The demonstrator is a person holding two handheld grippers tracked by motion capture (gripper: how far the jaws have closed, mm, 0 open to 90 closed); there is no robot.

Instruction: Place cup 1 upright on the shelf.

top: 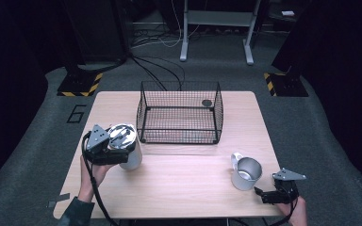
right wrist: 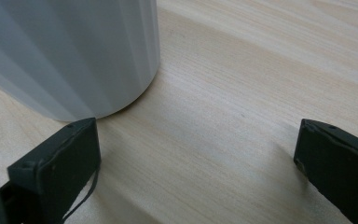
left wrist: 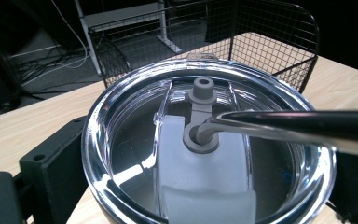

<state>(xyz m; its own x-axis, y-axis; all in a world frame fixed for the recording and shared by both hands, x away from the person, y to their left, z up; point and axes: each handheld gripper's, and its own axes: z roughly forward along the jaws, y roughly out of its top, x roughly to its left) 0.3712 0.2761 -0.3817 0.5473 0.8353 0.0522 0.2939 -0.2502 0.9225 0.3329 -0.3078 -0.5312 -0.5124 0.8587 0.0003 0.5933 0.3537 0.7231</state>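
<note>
A steel tumbler (top: 128,149) with a clear lid (left wrist: 205,140) stands at the table's left side. A metal straw (left wrist: 298,126) passes through the lid's grey grommet. My left gripper (top: 118,156) is shut on the tumbler, its jaws pressed against both sides just below the lid, as the left gripper view (left wrist: 200,186) shows. A pale grey mug (top: 246,173) with a handle sits at the front right. My right gripper (top: 264,194) rests open just right of it; in the right gripper view (right wrist: 196,158) the left jaw lies close to the mug's base (right wrist: 70,51), nothing between the jaws.
A black wire basket (top: 179,113) stands at the table's back middle, right behind the tumbler (left wrist: 261,42). A small dark round thing (top: 207,102) lies in its back right corner. Bare wooden table (top: 184,179) spreads between the tumbler and the mug.
</note>
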